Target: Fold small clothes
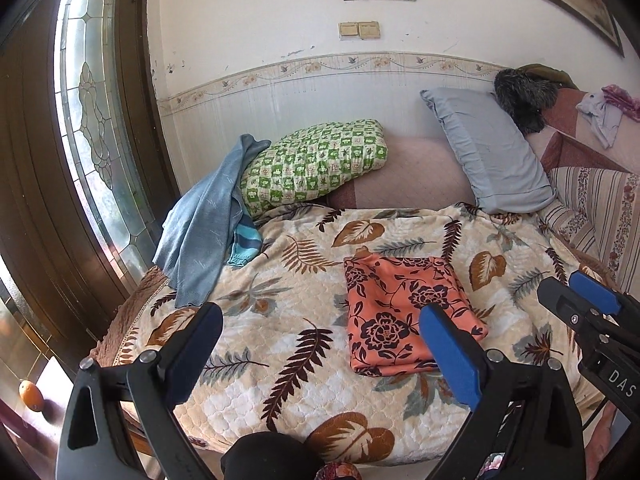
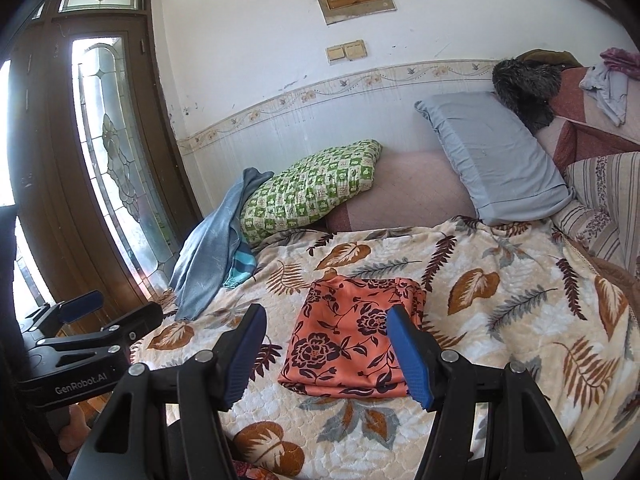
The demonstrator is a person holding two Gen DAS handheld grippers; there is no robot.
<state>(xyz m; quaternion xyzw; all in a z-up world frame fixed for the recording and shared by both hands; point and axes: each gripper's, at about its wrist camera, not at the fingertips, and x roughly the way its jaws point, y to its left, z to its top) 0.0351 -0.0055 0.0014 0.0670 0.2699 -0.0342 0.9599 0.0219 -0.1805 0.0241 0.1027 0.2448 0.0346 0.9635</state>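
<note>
Right claw [image 2: 326, 354] sits low in the frame with its blue pads spread apart and nothing between them, released, and the folded orange floral cloth [image 2: 354, 336] lies dead ahead of it, framed in the gap between the two fingers, flat on the leaf-print blanket [image 2: 520, 320] that covers the bed. Over in the left wrist view, the left claw [image 1: 320, 354] is spread wide too, empty, but here the same orange floral cloth [image 1: 404, 312] sits right of centre, partly behind the right-hand finger rather than in the gap, so the right claw looks the better lined up of the two. The cloth reads as a tidy rectangle, its long side running from the lower edge of the frame up toward the pillows, slightly skewed to the right in the left wrist view. Neither claw touches it. My read: this piece looks done, and the next candidate is the blue garment [image 1: 208, 220] draped at the upper left of the blanket against the green checked pillow [image 1: 316, 160]; that lies on the left claw's side, well apart from both, so the left hand would have the shorter reach
</note>
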